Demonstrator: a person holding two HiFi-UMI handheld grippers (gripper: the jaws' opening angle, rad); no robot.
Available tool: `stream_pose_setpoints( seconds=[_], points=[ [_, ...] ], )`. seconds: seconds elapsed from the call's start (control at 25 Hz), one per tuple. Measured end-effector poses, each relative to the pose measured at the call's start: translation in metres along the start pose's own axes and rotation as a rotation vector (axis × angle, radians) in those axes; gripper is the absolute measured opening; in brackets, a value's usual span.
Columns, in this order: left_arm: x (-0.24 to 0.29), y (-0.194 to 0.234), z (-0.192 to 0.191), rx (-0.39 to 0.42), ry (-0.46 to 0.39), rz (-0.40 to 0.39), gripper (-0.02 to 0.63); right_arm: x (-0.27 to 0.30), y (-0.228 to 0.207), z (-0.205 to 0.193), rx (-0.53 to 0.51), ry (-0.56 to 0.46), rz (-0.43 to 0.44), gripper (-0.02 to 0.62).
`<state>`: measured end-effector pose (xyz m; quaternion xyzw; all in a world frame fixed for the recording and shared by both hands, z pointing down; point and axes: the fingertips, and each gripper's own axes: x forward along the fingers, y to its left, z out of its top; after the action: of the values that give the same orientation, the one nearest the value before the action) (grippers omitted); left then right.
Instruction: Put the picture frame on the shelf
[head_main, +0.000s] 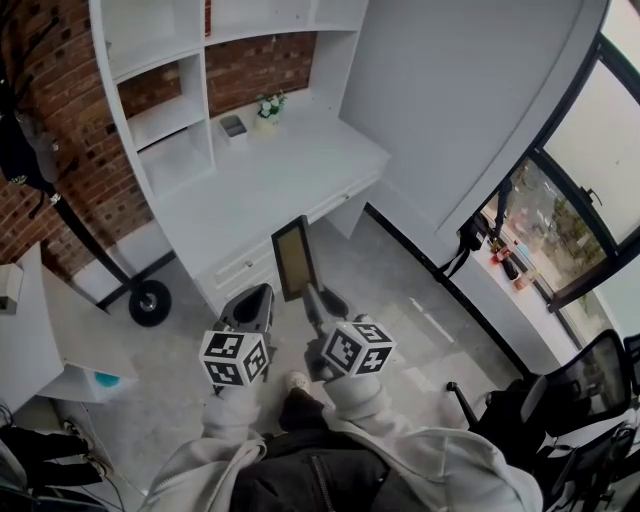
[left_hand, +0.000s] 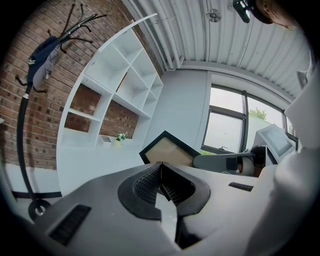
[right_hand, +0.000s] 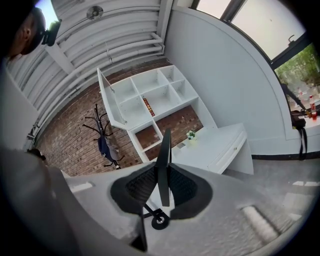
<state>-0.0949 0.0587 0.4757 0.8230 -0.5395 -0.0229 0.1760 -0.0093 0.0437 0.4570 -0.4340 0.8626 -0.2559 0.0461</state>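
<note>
The picture frame (head_main: 293, 258), black-edged with a tan centre, stands upright in front of the white desk (head_main: 270, 185). My right gripper (head_main: 312, 293) is shut on its lower edge. In the right gripper view the frame (right_hand: 164, 150) shows edge-on, pinched between the two ribbed pads. My left gripper (head_main: 260, 295) hovers just left of the frame, shut with nothing in it. The left gripper view shows its jaws (left_hand: 160, 175) together and the frame (left_hand: 168, 150) beyond them. The white shelf unit (head_main: 160, 110) rises at the back of the desk, with several open compartments.
A small potted plant (head_main: 268, 104) and a grey box (head_main: 233, 125) sit on the desk near the shelves. A coat rack (head_main: 28, 150) stands left by the brick wall, its base (head_main: 149, 302) on the floor. A white table (head_main: 60, 330) lies left, an office chair (head_main: 560, 400) lower right.
</note>
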Motion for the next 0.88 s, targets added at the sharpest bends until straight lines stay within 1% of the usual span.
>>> stream_pose_setpoints(
  seconds=[0.24,0.88],
  points=[
    [0.033,0.006,0.008,0.008,-0.004,0.012,0.005,0.026,-0.022,0.017,0.004,0.003,0.017,0.066],
    [0.098,0.035,0.022,0.026,-0.027,0.062,0.005,0.092,-0.071,0.044,0.028,-0.005,0.067,0.066]
  ],
)
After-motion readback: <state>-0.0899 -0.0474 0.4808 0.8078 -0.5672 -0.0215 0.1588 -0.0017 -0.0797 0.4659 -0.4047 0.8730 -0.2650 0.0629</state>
